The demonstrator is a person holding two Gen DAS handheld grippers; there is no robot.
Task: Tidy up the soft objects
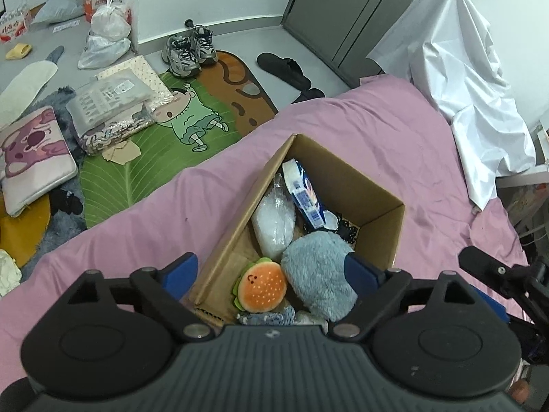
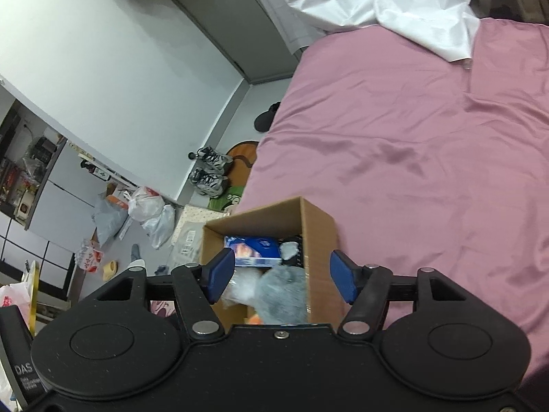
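Overhead, both cameras are looking down on a bed (image 1: 360, 127) covered by a pink sheet, with a white cloth (image 1: 463, 79) draping over its far end.

A cardboard box (image 1: 381, 192) is sitting open on the sheet near the bed's edge. Left wrist view is showing the contents clearly: a grey plush toy (image 1: 319, 274) is lying against the near right wall, a burger plush (image 1: 262, 288) is sitting just beside it on the left, a clear plastic bag (image 1: 276, 223) of white filling is leaning on the left wall, and a blue-and-white packet (image 1: 305, 192) is standing tilted behind them. Right wrist view is blurring the plush toy and hiding all but an orange sliver of the burger.

Left hand-held gripper (image 1: 271, 274) is hovering over the box with its blue pads spread wide; one pad is standing outside the left wall, the other beside the grey plush, gripping nothing. Right hand-held gripper (image 2: 283, 276) is also standing apart over the box, nothing pinched between its pads.

Only the left view is showing the leaf-shaped cartoon rug (image 1: 144, 158) on the floor, with packaged bedding (image 1: 113, 113) and a pink cushion (image 1: 34, 158) lying on it. Sneakers (image 1: 188, 49) are standing by the wall, and black slippers (image 1: 284, 70) are lying near the grey wardrobe (image 1: 343, 10). Only the right view is showing a cluttered shelf unit (image 2: 24, 178) at the far left.
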